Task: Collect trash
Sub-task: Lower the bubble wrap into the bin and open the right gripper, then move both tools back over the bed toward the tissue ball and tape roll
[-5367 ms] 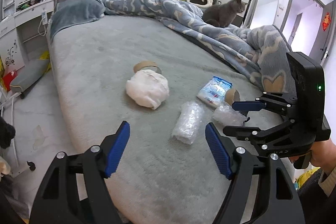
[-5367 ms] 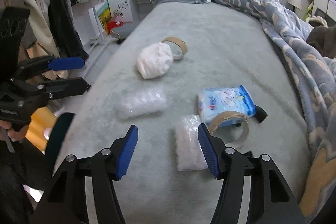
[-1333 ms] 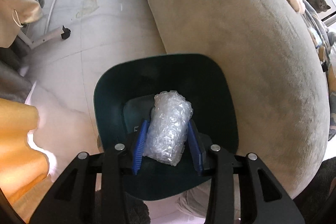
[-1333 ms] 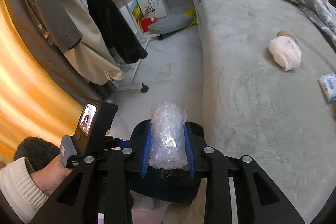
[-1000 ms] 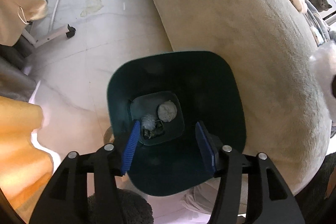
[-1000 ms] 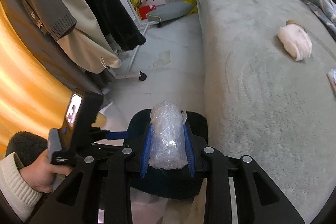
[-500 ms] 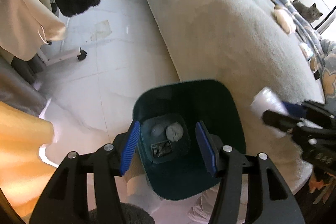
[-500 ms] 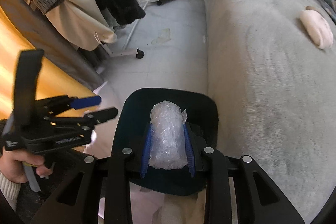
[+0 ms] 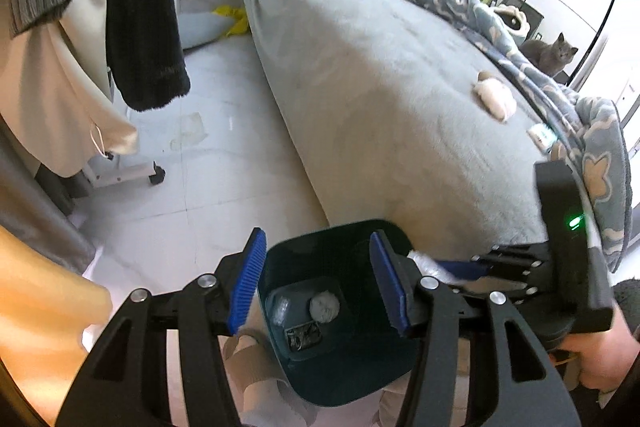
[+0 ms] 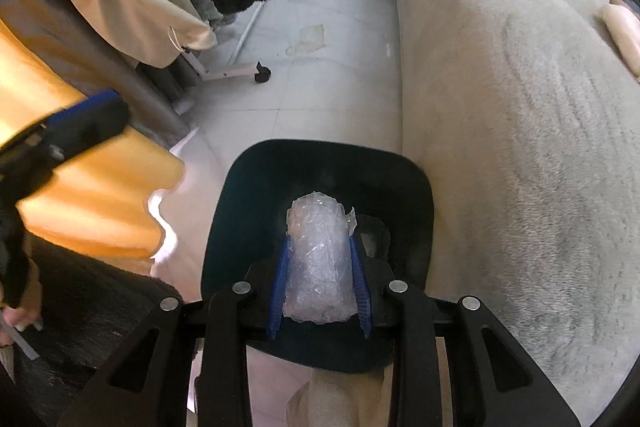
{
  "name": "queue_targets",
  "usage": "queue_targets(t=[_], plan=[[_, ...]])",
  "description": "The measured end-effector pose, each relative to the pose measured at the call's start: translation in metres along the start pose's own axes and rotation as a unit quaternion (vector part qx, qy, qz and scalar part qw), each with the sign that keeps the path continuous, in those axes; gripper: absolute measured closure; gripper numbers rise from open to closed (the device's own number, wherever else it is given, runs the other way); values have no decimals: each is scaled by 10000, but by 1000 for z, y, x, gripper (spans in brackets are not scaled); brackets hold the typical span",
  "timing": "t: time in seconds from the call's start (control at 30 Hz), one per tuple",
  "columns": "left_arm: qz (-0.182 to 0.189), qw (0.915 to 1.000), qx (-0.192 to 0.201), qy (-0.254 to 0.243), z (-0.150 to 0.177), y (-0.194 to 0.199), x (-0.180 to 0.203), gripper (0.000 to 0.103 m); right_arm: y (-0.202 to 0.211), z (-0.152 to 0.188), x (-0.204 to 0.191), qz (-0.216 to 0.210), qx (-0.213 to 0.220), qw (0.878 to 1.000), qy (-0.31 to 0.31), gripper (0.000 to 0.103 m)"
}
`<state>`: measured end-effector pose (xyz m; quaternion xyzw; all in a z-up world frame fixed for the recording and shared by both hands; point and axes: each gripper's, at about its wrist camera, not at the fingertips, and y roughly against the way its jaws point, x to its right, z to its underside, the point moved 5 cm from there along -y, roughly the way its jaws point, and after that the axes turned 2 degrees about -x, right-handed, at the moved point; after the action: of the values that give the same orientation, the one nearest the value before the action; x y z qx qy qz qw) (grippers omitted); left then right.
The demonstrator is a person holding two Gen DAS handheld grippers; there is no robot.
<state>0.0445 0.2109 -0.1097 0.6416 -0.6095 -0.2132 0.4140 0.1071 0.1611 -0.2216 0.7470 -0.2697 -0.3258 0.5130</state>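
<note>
Left wrist view, left to right: hanging garments, among them a black fleece sleeve (image 9: 146, 27), above the pale tiled floor (image 9: 208, 183). The left gripper (image 9: 318, 281) hangs over the dark teal plastic waste bin (image 9: 360, 379); its blue-padded jaws are closing with nothing between them. On the bin's bottom lie a grey crumpled ball (image 9: 324, 308), a dark scrap and a clear piece. To the right, the right gripper (image 9: 452, 267) reaches in over the bin's rim, held by a hand (image 9: 596, 359). Behind it lies the bed with a grey plush cover (image 9: 400, 99); on it rest a cream-white wad (image 9: 494, 101) and, nearer the patterned blue quilt (image 9: 600, 163), a small white-and-blue packet (image 9: 542, 135). A grey cat (image 9: 550, 57) sits at the far side.

Right wrist view, left to right: the left gripper, blurred, stands at the left edge beside an orange drape (image 10: 92, 195). In the middle, the right gripper is clamped on a roll of clear bubble wrap (image 10: 318, 259), pads pressing both its sides, directly above the bin's open mouth. The bed fills the right.
</note>
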Motion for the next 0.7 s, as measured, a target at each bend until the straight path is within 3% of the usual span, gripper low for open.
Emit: queue_targets(t=[0.33,0.37,0.43,0.7], plan=[[144,9985,505,-142,-19,29,19,47,-16,15,3,145,-258,9994,169,69],[161,9982,554,-172,-20,32,22,47,-14,16,3,137,-237,9995,175,67],[145,9974,660,-241,-23,37,27,47,-7,15,2,87,-157,9997,146,45],[288,9942,997,-278,-35,55,41,47,23,14,0,92,210,9993,281,43]])
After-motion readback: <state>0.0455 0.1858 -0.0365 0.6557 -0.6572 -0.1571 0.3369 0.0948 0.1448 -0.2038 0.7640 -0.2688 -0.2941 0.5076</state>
